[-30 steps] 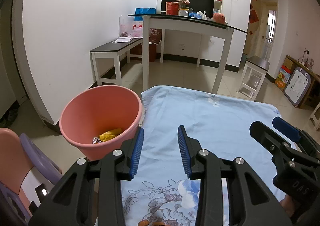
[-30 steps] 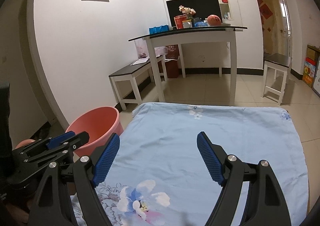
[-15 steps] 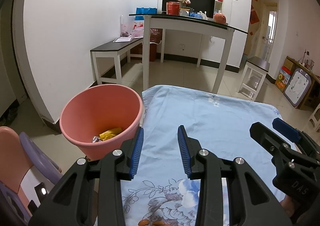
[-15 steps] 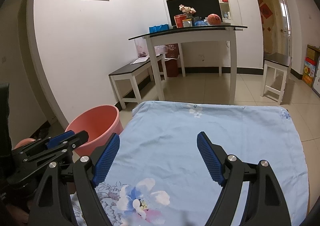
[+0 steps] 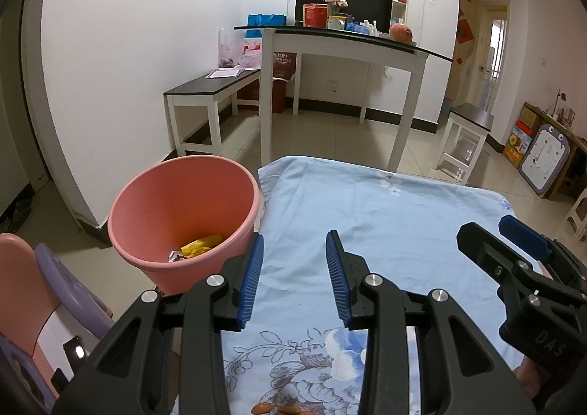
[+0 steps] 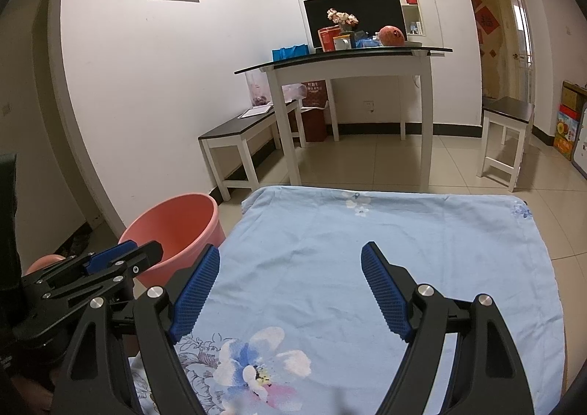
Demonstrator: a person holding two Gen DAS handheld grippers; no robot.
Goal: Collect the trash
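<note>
A pink bin [image 5: 183, 217] stands on the floor at the left edge of a table covered in a light blue floral cloth [image 5: 385, 217]. Yellow and silver wrappers [image 5: 200, 248] lie inside the bin. My left gripper [image 5: 293, 250] is open and empty above the cloth's near left part, right of the bin. My right gripper [image 6: 290, 261] is open wide and empty above the cloth [image 6: 385, 231]. The bin [image 6: 176, 228] is at its left. A few almonds [image 5: 279, 408] lie on the cloth at the bottom edge of the left wrist view.
A pink and purple child's chair [image 5: 44, 297] stands left of the bin. Behind the table are a white high table [image 5: 345, 44] with clutter, a low bench [image 5: 209, 92] and a stool [image 5: 466, 136]. Tiled floor lies between them.
Both grippers stay open and nearly still. The left wrist view has tilted slightly, bringing the almonds at the bottom edge into sight.
</note>
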